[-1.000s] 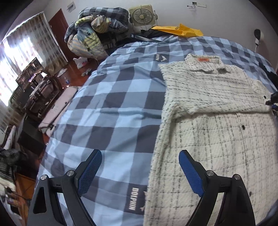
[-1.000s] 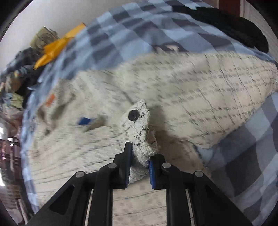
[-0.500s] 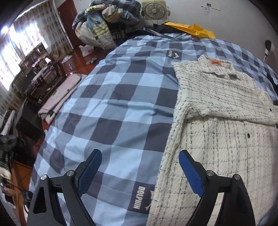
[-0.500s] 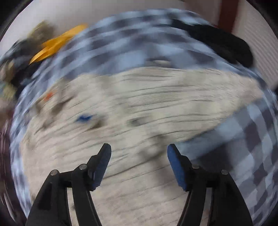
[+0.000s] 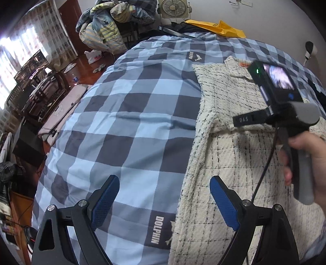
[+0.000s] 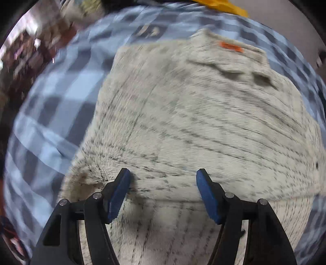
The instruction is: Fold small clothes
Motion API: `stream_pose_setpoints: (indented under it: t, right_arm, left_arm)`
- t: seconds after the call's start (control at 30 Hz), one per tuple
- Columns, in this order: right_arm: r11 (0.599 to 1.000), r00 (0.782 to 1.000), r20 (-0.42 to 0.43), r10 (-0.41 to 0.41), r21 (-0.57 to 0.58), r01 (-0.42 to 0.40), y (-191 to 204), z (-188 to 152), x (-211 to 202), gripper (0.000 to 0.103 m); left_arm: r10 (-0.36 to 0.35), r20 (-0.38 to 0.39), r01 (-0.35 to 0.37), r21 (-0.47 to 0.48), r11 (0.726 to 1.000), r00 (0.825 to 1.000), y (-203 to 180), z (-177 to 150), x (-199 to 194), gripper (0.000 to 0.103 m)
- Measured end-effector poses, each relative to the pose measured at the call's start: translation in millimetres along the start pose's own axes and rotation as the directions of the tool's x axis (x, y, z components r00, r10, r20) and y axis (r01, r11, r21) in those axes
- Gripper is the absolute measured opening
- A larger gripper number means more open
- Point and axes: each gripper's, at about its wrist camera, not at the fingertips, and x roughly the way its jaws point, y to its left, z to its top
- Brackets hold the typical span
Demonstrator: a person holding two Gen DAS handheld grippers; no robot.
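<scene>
A cream checked jacket (image 5: pixel 234 163) lies flat on the blue checked bedspread (image 5: pixel 132 122), collar and orange label (image 6: pixel 231 46) at the far end, a sleeve folded across its chest. My left gripper (image 5: pixel 164 181) hangs open above the jacket's left edge near the hem, one finger over the bedspread and the other over the fabric, holding nothing. My right gripper (image 6: pixel 163 191) is open just above the folded sleeve, with nothing between its blue pads (image 6: pixel 207 195); that view is blurred. In the left wrist view a hand (image 5: pixel 305 163) holds the right gripper's handle over the jacket.
A heap of bedding (image 5: pixel 114 26), a fan (image 5: pixel 173 9) and a yellow bag (image 5: pixel 220 26) stand beyond the bed's far end. The bed's left edge drops to a wooden floor with furniture (image 5: pixel 40 87).
The right gripper let go of the buttoned cuff, opened, and swung across the jacket toward its left side. It now shows in the left wrist view. The left gripper stayed open and barely moved.
</scene>
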Motion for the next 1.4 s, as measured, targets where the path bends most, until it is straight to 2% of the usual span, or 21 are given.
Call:
stream_pose_setpoints:
  t: [0.07,0.13,0.2,0.33,0.5,0.6,0.67,0.77,0.87,0.9,1.03,1.1,1.17,1.37,1.4]
  right_arm:
    - [0.998,0.999,-0.031,0.008,0.055,-0.007,-16.6,-3.3,14.7,0.063]
    - [0.986,0.994,-0.030,0.108,0.129,-0.103,-45.7,-8.2,19.7,0.063]
    - [0.973,0.991,-0.014,0.133,0.190,-0.128,-79.0,-13.7,15.2,0.063]
    - [0.951,0.997,0.012,0.083,0.298,-0.082,-151.3,-31.2,0.1,0.063]
    - [0.893,0.999,0.040,0.030,0.449,-0.045,-265.4,-89.1,-23.5,0.063]
    - [0.812,0.998,0.062,0.013,0.581,-0.046,-347.8,-144.8,-36.6,0.063]
    - [0.755,0.997,0.074,0.015,0.653,-0.060,-385.0,-171.7,-41.8,0.064]
    - [0.646,0.994,0.104,0.027,0.757,-0.097,-448.8,-218.2,-43.9,0.064]
    - [0.541,0.990,0.139,0.007,0.833,-0.120,-494.6,-252.1,-49.0,0.064]
    - [0.492,0.988,0.155,-0.001,0.860,-0.134,-517.3,-266.8,-47.2,0.064]
    - [0.354,0.980,0.197,-0.040,0.920,-0.170,-563.3,-277.1,-48.8,0.064]
    - [0.310,0.974,0.218,-0.069,0.932,-0.187,-588.9,-281.7,-48.6,0.064]
    - [0.276,0.965,0.247,-0.082,0.936,-0.216,-597.7,-279.5,-48.5,0.064]
    - [0.146,0.934,0.355,-0.053,0.928,-0.344,-625.9,-273.9,-27.7,0.064]
    - [0.135,0.931,0.362,-0.047,0.926,-0.353,-632.6,-281.8,-32.0,0.064]
  left_arm:
    - [-0.008,-0.006,0.008,0.000,1.000,1.000,-0.4,0.3,1.2,0.091]
    - [-0.013,-0.009,0.013,0.002,1.000,1.000,-1.1,0.0,2.0,0.091]
    - [-0.015,-0.012,0.015,0.005,1.000,1.000,-2.9,-0.9,2.6,0.091]
    - [-0.010,-0.011,0.010,0.024,1.000,1.000,-10.4,-4.2,1.4,0.091]
    - [-0.018,0.006,0.018,0.071,0.997,1.000,-27.4,-12.5,-2.7,0.091]
    - [-0.032,0.028,0.028,0.117,0.993,0.999,-42.8,-16.9,-6.9,0.091]
    - [-0.031,0.046,0.024,0.150,0.988,0.998,-54.1,-20.6,-10.0,0.091]
    - [-0.030,0.061,0.018,0.198,0.980,0.998,-68.7,-25.1,-12.0,0.091]
    - [-0.029,0.056,0.016,0.228,0.974,0.998,-79.7,-27.5,-10.9,0.091]
    - [-0.032,0.054,0.018,0.238,0.971,0.998,-83.7,-27.9,-10.2,0.091]
    - [-0.025,0.059,0.008,0.271,0.963,0.998,-95.6,-27.7,-9.5,0.091]
    - [-0.011,0.061,-0.006,0.284,0.959,0.998,-100.6,-26.3,-7.5,0.091]
    - [-0.004,0.059,-0.013,0.285,0.959,0.998,-103.0,-24.4,-5.1,0.091]
    - [0.008,0.052,-0.021,0.255,0.967,0.999,-102.2,-16.7,1.6,0.091]
    - [0.012,0.052,-0.025,0.252,0.967,0.999,-102.0,-16.2,2.8,0.091]
